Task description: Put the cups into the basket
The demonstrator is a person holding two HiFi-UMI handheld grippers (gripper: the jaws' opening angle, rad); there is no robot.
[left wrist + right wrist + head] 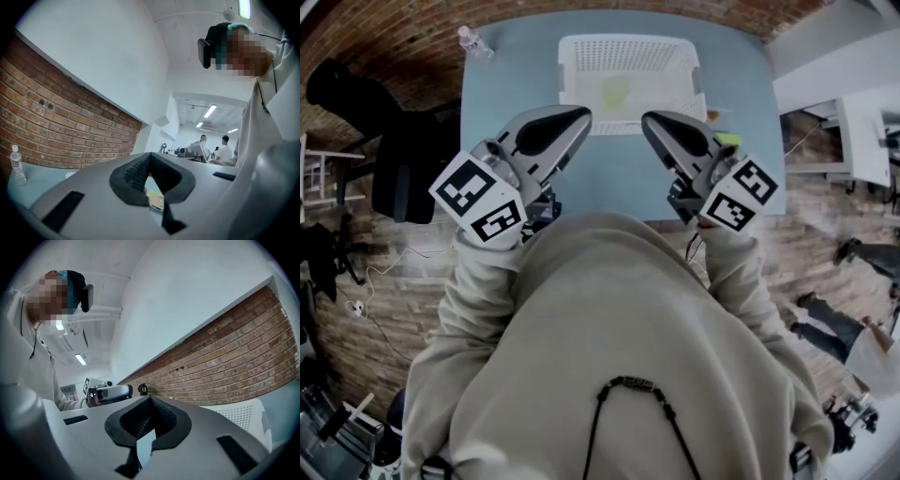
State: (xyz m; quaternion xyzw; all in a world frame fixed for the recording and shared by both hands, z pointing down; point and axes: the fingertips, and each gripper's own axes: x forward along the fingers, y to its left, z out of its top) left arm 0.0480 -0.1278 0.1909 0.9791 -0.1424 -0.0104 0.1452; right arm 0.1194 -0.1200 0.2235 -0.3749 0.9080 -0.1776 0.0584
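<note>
Clear plastic water bottle [475, 43] stands at the far left corner of the smooth pale-blue table [502, 112]. My left gripper [579, 116], a rounded grey shell, is held above the table, its tip toward the basket's near left corner; its black ribbed fingers [132, 172] are clenched tip to tip, grasping nothing. Centre, far side: white plastic basket [577, 58], rectangular, walls and floor perforated. One pale green, translucent cup [616, 92] sits inside it, close to the near wall. My right gripper [651, 122], same build, points toward the near right corner; its ribbed fingers [135, 419] are likewise pressed together, empty. Rough red brick wall [243, 357] behind
</note>
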